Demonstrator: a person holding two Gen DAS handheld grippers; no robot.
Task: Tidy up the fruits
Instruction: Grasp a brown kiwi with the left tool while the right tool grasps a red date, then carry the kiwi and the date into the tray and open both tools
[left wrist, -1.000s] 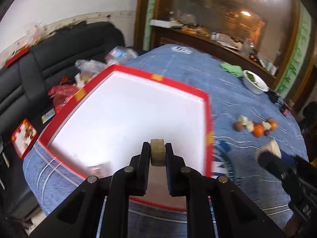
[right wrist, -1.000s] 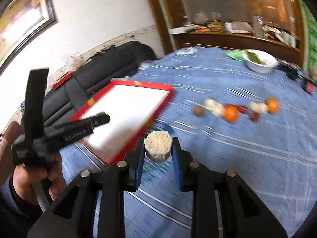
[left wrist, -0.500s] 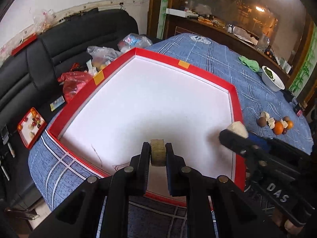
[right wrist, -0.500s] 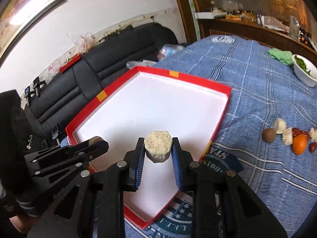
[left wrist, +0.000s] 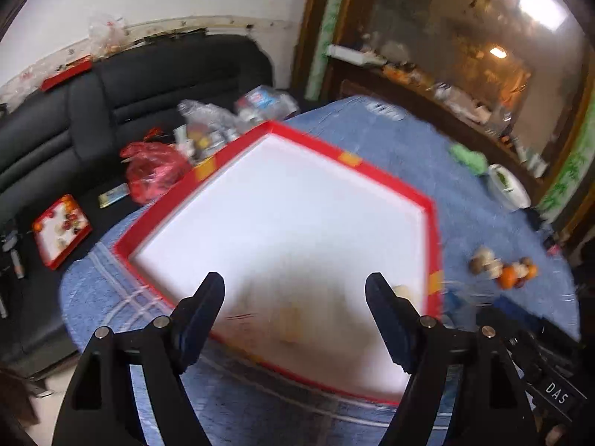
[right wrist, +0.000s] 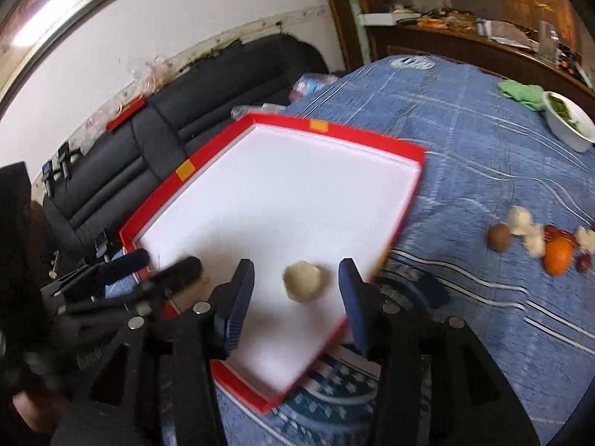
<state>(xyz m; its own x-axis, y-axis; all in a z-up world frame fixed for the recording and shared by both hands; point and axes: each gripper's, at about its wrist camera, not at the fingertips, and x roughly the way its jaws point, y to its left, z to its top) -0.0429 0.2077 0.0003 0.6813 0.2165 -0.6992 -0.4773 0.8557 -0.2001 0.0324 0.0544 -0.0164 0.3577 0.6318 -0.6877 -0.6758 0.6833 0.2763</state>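
A red-rimmed tray [left wrist: 353, 160] [right wrist: 372, 139] with a white floor lies on the blue-clothed table. My left gripper [left wrist: 295, 290] hovers over its near corner, jaws opening wide; a blurred tan piece [left wrist: 290, 317] shows below them, free of the pads. My right gripper [right wrist: 295, 278] is over the tray's near right side, jaws opening. A pale round piece [right wrist: 306, 281] sits on the white floor between its fingers, touched by neither pad. The left gripper's fingers [right wrist: 178, 269] appear at the left of the right wrist view.
Loose fruits [right wrist: 535, 238] [left wrist: 502, 271], among them an orange [right wrist: 557, 254], lie in a row on the cloth right of the tray. A white bowl [right wrist: 569, 126] and a green cloth [right wrist: 520, 93] sit farther back. A black sofa [left wrist: 111, 104] with bags stands left of the table.
Both grippers have opened and let go of their pieces over the tray. The right gripper first moved left from the table cloth to over the tray.
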